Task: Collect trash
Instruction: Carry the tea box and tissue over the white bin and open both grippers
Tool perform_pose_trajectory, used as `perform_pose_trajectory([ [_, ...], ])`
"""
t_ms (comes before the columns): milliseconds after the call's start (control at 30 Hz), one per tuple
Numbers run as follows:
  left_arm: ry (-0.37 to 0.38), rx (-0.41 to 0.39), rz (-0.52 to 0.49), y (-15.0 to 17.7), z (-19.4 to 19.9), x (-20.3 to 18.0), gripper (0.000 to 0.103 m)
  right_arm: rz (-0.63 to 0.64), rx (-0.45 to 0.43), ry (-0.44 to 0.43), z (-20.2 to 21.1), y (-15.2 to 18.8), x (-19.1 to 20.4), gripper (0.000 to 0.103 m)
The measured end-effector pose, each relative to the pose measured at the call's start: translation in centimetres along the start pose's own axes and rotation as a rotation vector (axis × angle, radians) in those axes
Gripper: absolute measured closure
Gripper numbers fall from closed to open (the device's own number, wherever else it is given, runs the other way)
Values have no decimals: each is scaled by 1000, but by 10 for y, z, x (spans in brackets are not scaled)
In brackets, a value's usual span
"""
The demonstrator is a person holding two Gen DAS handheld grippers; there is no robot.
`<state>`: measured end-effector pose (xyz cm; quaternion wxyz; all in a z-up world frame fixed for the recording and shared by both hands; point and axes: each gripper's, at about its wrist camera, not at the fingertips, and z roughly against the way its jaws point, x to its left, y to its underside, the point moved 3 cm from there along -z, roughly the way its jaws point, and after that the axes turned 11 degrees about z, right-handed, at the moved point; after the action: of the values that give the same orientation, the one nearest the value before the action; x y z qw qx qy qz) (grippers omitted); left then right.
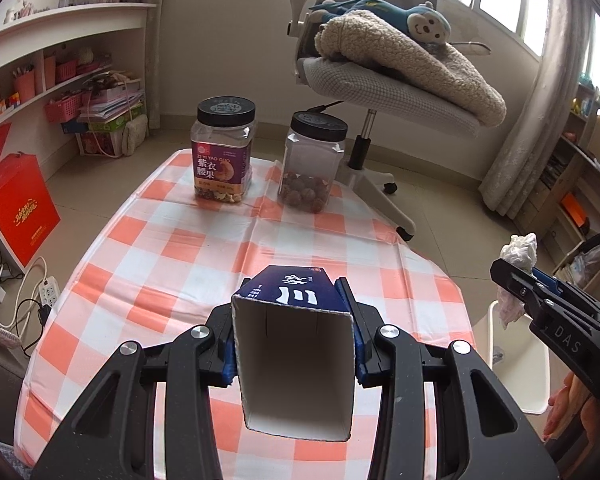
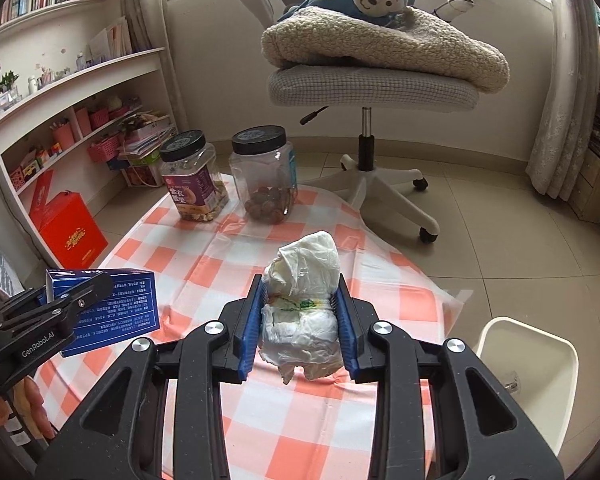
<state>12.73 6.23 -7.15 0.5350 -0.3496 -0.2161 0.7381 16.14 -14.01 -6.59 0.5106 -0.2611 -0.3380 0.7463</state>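
Both reaching level above the checkered worktop (image 1: 204, 240), the left hand-held gripper (image 1: 294, 304) is clamping an open-ended blue carton (image 1: 300, 292) while the right hand-held gripper (image 2: 300, 304) is squeezing a crumpled white wad (image 2: 304, 300) near the white bin (image 2: 540, 360).

Left wrist view: sits close behind the left gripper (image 1: 294, 332), looking forward over the checkered table (image 1: 172, 240) toward its far edge.
Right wrist view: sits close behind the right gripper (image 2: 300, 320), facing the same way, apparently nearer the table's right edge.
Shared: two jars (image 1: 224, 156) at the far edge, office chair (image 2: 372, 84), white bin (image 2: 540, 368), and each view catches the other gripper.
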Motion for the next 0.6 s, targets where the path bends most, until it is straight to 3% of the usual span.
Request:
perform_pose_trajectory([
  [600, 131, 60, -140, 39, -14, -109, 62, -216, 15, 193, 50, 50, -141, 70],
])
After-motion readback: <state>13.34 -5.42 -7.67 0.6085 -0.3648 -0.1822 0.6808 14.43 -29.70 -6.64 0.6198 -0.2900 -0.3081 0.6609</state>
